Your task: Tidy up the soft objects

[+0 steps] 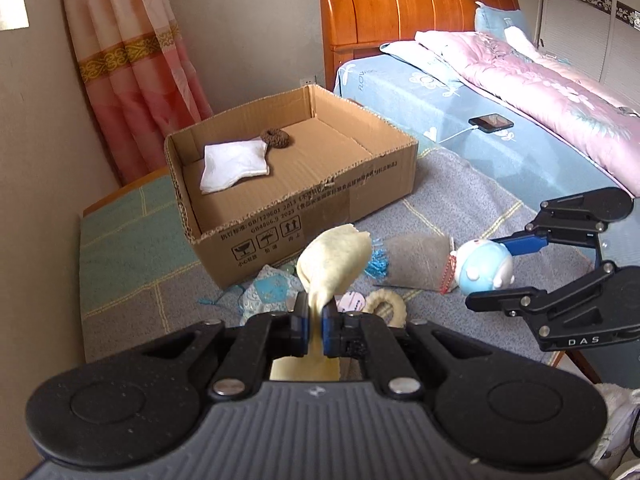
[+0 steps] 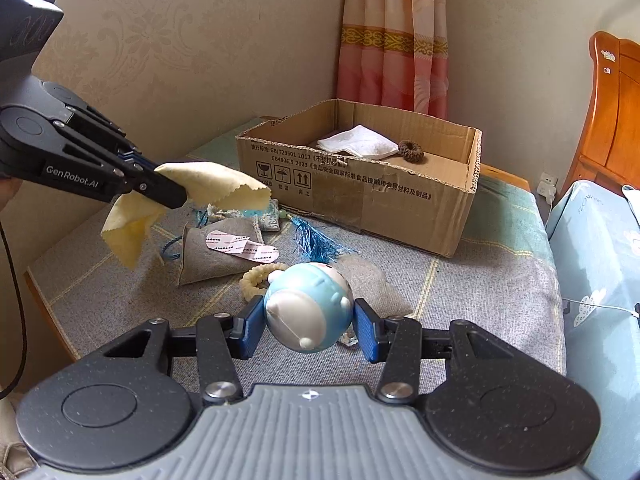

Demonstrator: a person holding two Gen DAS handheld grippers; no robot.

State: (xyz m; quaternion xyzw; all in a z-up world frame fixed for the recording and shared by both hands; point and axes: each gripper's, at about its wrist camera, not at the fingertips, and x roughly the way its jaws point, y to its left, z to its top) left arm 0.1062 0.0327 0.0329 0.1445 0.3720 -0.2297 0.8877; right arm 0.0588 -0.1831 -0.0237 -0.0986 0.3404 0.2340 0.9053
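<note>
My left gripper (image 1: 315, 320) is shut on a pale yellow cloth (image 1: 334, 262), which hangs lifted above the mat; the same cloth (image 2: 216, 184) shows in the right wrist view, pinched by the left gripper (image 2: 176, 196). My right gripper (image 2: 309, 326) is shut on a round blue-and-white soft toy (image 2: 306, 306), also seen as the toy (image 1: 484, 268) between the right gripper's fingers (image 1: 520, 242). An open cardboard box (image 1: 304, 216) behind holds a white pillow (image 1: 232, 166) and a brown scrunchie (image 1: 276, 138).
On the grey mat (image 2: 480, 292) lie a grey pouch (image 2: 216, 252), a blue tassel (image 2: 316, 244), a cream ring (image 2: 256, 276) and a small patterned sachet (image 1: 268, 292). A bed (image 1: 500, 120) with a phone (image 1: 491, 122) runs along the right. Wall and curtain (image 2: 392, 40) stand behind the box.
</note>
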